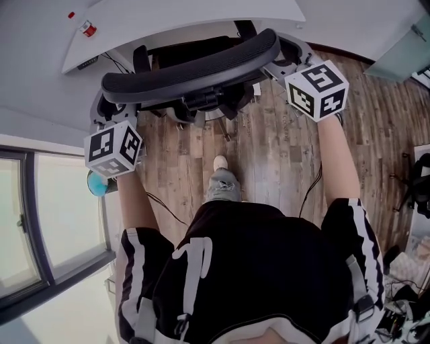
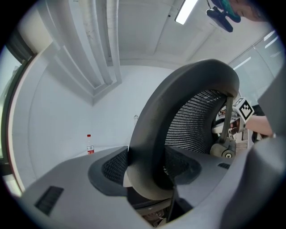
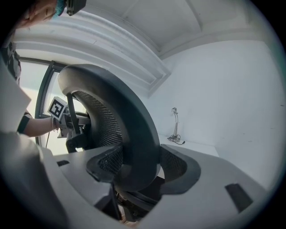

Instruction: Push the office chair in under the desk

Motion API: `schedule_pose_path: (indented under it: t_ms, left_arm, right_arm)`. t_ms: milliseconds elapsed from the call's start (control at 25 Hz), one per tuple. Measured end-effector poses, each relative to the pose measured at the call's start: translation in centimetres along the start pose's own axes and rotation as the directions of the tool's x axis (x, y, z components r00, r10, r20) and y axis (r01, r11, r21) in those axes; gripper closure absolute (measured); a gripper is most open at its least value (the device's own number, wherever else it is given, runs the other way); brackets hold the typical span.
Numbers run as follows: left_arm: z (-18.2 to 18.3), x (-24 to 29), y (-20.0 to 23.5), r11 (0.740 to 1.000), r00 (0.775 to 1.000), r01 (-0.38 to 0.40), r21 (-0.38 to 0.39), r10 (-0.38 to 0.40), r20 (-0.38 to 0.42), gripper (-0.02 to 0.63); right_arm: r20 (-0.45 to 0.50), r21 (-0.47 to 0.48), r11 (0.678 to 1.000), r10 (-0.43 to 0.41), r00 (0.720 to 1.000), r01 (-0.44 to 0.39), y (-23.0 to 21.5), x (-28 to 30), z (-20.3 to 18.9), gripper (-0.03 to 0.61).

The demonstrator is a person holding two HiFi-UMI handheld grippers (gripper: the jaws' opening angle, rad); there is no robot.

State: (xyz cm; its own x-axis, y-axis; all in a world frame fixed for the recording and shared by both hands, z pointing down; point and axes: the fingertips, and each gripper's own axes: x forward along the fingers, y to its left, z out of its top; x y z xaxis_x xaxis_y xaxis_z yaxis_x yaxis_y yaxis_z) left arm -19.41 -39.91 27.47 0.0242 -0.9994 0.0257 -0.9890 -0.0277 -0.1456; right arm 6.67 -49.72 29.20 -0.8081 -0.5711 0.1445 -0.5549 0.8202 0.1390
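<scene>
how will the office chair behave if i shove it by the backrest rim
The office chair will probably glide easily, since the wood floor looks smooth and hard. The left gripper and right gripper clamp the backrest's solid rim, which looks stiff; the mesh inside would likely give. Pushed this high, the backrest may tilt first.

The office chair's backrest (image 1: 191, 67) stands across the front of the white desk (image 1: 181, 17). Its rim fills the jaws of the left gripper (image 2: 147, 176) and the right gripper (image 3: 134, 174), which clamp it. Behind the chair the wood floor (image 1: 282, 154) lies open, crossed by a black cable (image 1: 164, 207). The window frame (image 1: 27, 222) closes off the left side. A red-capped bottle (image 2: 90, 145) stands on the desk.
</scene>
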Motion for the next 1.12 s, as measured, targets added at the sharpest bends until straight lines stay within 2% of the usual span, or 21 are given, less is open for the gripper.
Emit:
schedule_pose_path:
  t_ms: [320, 680, 1120]
  left_arm:
    - [-0.3, 2.1, 0.3, 1.000, 1.000, 0.027, 0.015, -0.027, 0.002, 0.370]
    - [-0.2, 3.7, 1.4, 0.999, 0.999, 0.042, 0.008, -0.042, 0.005, 0.370]
    - [-0.3, 5.9, 2.5, 0.999, 0.999, 0.042, 0.005, -0.042, 0.007, 0.370]
  right_arm:
    - [-0.039, -0.013, 1.000, -0.009, 0.999, 0.008, -1.1, 1.1, -0.6, 0.327]
    - [-0.007, 0.008, 1.000, 0.014, 1.000, -0.014, -2.1, 2.9, -0.1, 0.325]
    - [-0.024, 0.009, 1.000, 0.008, 1.000, -0.008, -3.3, 5.0, -0.1, 0.325]
